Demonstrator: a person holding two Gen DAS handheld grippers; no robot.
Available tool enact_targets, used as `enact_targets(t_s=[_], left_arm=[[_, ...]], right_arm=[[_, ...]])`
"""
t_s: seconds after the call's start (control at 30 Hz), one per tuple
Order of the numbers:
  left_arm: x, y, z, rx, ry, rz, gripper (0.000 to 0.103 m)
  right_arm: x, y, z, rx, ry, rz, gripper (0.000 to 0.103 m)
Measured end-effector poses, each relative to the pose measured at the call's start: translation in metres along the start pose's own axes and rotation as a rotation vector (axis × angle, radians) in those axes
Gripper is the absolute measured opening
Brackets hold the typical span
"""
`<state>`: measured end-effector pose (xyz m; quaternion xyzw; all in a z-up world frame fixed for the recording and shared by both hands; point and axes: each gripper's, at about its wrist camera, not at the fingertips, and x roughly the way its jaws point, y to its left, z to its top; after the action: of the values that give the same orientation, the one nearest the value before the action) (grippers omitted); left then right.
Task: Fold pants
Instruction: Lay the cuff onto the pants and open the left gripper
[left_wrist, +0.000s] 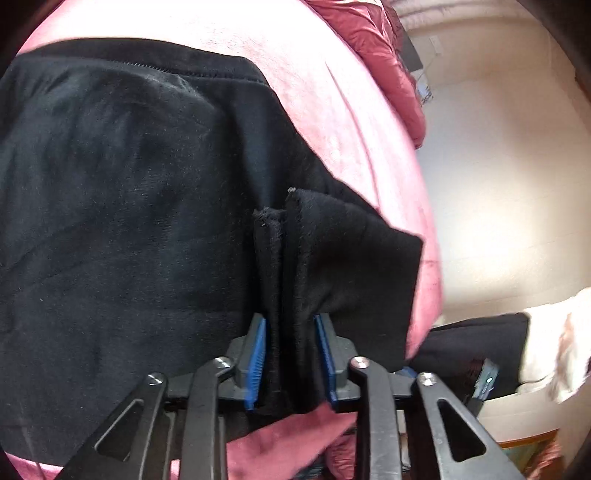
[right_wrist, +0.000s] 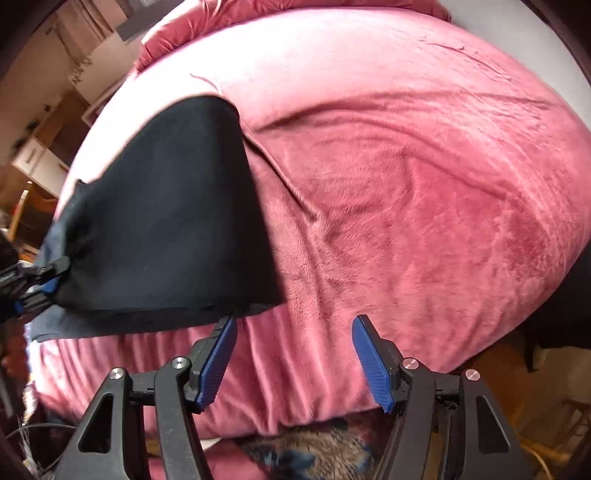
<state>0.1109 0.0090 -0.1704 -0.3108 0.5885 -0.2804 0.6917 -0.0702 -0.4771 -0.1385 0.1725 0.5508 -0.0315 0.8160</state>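
Left gripper (left_wrist: 290, 356) is clamped on a bunched hem of the black pants (left_wrist: 129, 221), which stretch away from it across the pink blanket (left_wrist: 332, 92); right gripper (right_wrist: 293, 360) hangs wide open just past their near corner, gripping nothing

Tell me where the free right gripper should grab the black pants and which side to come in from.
Judging from the right wrist view, take the near hem corner of the black pants, just ahead of the right gripper, whose jaws are open. Come in low from the near bed edge, sliding one jaw under: that edge lies flat on the pink blanket. The left gripper already pinches a bunched edge.
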Motion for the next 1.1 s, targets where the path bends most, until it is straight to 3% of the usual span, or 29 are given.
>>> enact_targets(t_s=[0.23,0.5,0.57,0.63,0.7,0.77,0.97,1.1], left_arm=[[-0.014,0.009,0.020,-0.041,-0.050,-0.027,0.034],[0.002,-0.020,0.042,0.016,-0.062,0.009,0.029],[0.007,-0.026,0.041,0.055,-0.061,0.011,0.021],[0.008,-0.033,0.038,0.095,-0.059,0.012,0.008],[0.011,-0.042,0.033,0.141,-0.079,0.034,0.008],[0.006,-0.048,0.027,0.170,-0.103,0.051,0.008],[0.027,-0.055,0.020,0.228,-0.069,0.264,0.008],[0.030,-0.060,0.017,0.220,-0.096,0.299,0.015]], right_arm=[[-0.002,0.002,0.060,0.151,-0.096,0.219,0.069],[0.037,0.023,0.120,0.209,-0.071,0.258,0.070],[0.050,0.023,0.127,0.217,-0.059,0.259,0.070],[0.058,0.028,0.131,0.197,-0.056,0.255,0.068],[0.059,0.032,0.133,0.155,-0.061,0.222,0.051],[0.062,0.038,0.129,0.105,-0.067,0.187,0.046],[0.076,0.052,0.124,0.009,-0.089,0.066,0.050],[0.078,0.043,0.126,0.058,-0.087,0.078,0.059]])
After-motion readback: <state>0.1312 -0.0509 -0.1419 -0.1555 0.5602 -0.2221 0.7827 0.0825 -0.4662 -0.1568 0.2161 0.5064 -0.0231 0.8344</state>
